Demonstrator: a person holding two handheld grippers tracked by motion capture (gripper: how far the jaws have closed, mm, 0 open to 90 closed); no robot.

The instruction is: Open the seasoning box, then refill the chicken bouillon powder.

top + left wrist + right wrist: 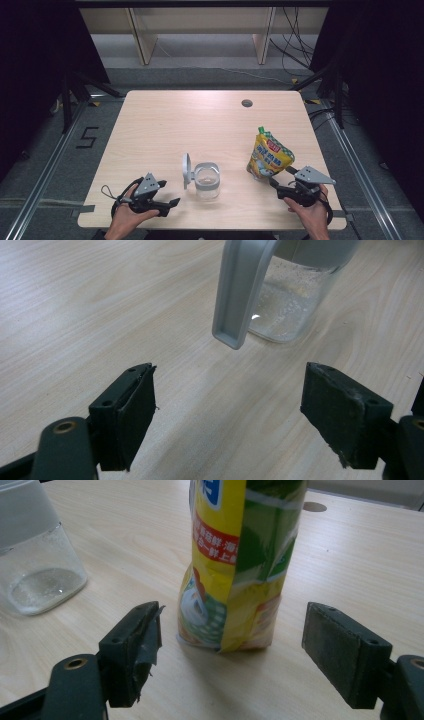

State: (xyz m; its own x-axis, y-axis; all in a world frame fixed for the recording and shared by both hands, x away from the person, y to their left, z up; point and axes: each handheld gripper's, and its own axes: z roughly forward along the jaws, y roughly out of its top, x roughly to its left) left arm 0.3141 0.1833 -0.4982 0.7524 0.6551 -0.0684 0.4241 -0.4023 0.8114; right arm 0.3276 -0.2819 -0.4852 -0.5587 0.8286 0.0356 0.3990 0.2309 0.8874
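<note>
Right gripper (232, 645) jaws spread wide, yellow pouch (235, 570) standing just ahead between the pads, untouched; reach-to-grasp step, I judge. Next: ease forward, close on pouch. Left gripper (227, 410) also spread, empty, open-lidded jar (295, 300) just beyond its fingertips

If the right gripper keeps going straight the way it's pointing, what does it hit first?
Most likely the yellow and green pouch, standing upright straight ahead of the open right gripper, with nothing between them. Its pads are not touching it; how far off it stands is hard to judge.
</note>
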